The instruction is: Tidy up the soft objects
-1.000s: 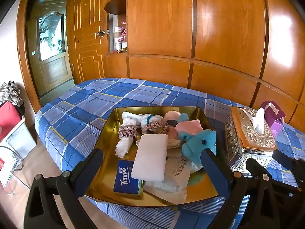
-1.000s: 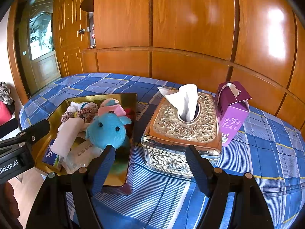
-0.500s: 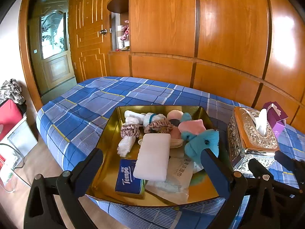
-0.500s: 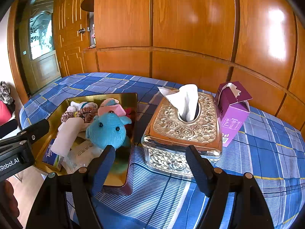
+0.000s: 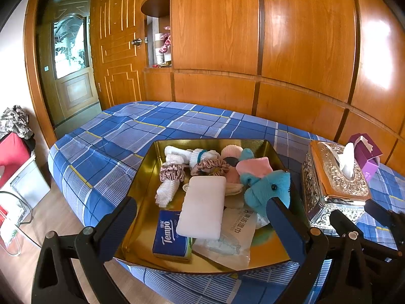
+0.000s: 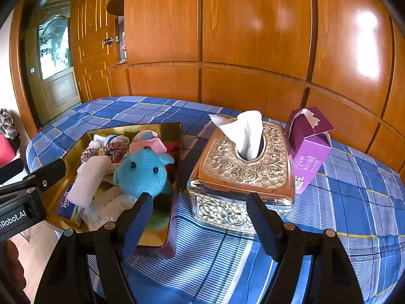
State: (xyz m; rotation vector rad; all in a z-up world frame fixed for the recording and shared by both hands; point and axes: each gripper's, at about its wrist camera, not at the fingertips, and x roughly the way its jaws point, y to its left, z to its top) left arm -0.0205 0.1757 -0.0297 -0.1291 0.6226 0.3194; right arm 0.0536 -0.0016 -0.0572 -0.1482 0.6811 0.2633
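Observation:
A gold tray (image 5: 141,190) on the blue plaid bed holds the soft things: a blue plush toy (image 5: 268,190), a white foam pad (image 5: 202,207), two satin scrunchies (image 5: 172,174), rolled white socks (image 5: 165,192), a pink cloth (image 5: 253,168), a Tempo tissue pack (image 5: 169,235) and a clear packet (image 5: 235,230). My left gripper (image 5: 201,207) hovers open at the tray's near edge, holding nothing. My right gripper (image 6: 200,200) stands open in front of the gap between the plush toy (image 6: 144,172) and the ornate tissue box (image 6: 243,167), also holding nothing.
A purple carton (image 6: 308,149) stands just right of the tissue box. Wooden wardrobe panels run behind the bed. On the left are a door, bare floor and a red box (image 5: 10,157) below the bed edge. Plaid bedding stretches to the right.

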